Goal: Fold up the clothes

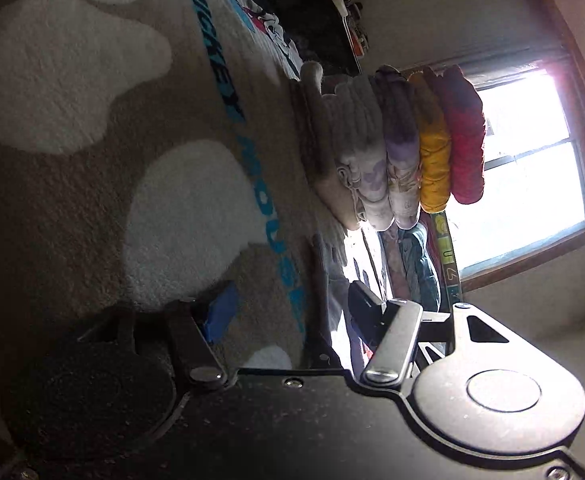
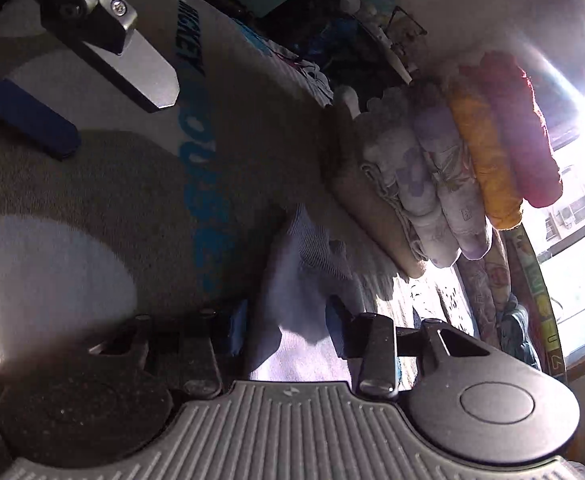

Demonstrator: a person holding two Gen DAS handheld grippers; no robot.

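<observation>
Left wrist view, read from its left edge, opens on the brown fleece blanket with white blotches and blue lettering [image 1: 92, 208], which serves as the working surface; the left gripper [image 1: 288, 312] lies low over it, rolled on its side, jaws spread wide with nothing between them, one blue-padded fingertip [image 1: 222, 314] against the pile. Further right of the blanket's lettering stands the stack of folded clothes [image 1: 404, 144], cream and lilac pieces below, a yellow one and a red one on top, apparently finished work parked near the bright window [image 1: 532, 168] to keep the blanket free. In the right wrist view the other tool shows at upper left over the same blanket [image 2: 92, 200], and the right gripper [image 2: 288, 328] has its jaws open around, not clamped on, a pale lilac garment [image 2: 304, 292] that lies rumpled on the blanket just short of the folded stack [image 2: 452, 176]. That garment looks like the next one to fold; the right tool seems poised, also rolled sideways, to pinch its near edge
</observation>
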